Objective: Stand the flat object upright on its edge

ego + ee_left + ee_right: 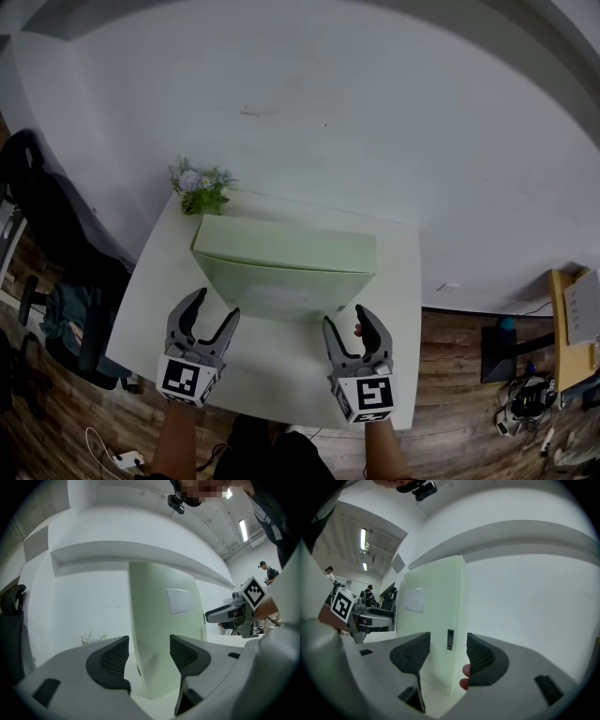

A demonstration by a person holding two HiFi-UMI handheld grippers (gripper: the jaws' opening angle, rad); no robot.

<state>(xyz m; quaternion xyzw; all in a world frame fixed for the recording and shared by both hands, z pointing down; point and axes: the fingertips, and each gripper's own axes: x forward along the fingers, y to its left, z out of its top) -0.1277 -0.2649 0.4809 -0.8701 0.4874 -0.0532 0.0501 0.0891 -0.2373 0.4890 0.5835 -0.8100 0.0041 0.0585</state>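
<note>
Left gripper: nearest the head view, at lower left, the left gripper (216, 307) points forward at the left end of the pale green flat box (281, 248). Its marker cube (187, 378) faces up, and the bare left forearm (173, 441) trails behind it.
Left fingers (112, 658): apart. In the left gripper view the box's left end (159, 620) stands in the gap between them, and they are not closed on it.
Right gripper: the right gripper (345, 321) mirrors this at lower right, aimed at the box's right end, with the right forearm (384, 450) below its cube (368, 396).
Right fingers (480, 658): apart. The box's end edge (433, 620), which carries a small dark tag (450, 639), shows between them unclamped. A pinkish fingertip (465, 677) of the person peeks out beside the right-hand finger.
Box: it stands upright on its long edge across the middle of the white desk (281, 361). Its broad face, with a white rectangular label (281, 298), is turned toward the person.
Desk: a small bunch of flowers with green leaves (200, 190) sits at the far left corner, just behind the box's left end and apart from it.
Surroundings: a white wall (328, 112) rises behind the desk. A black office chair (37, 216) stands to the left on a wooden floor (450, 356). Nothing lies between the fingers and the box.
</note>
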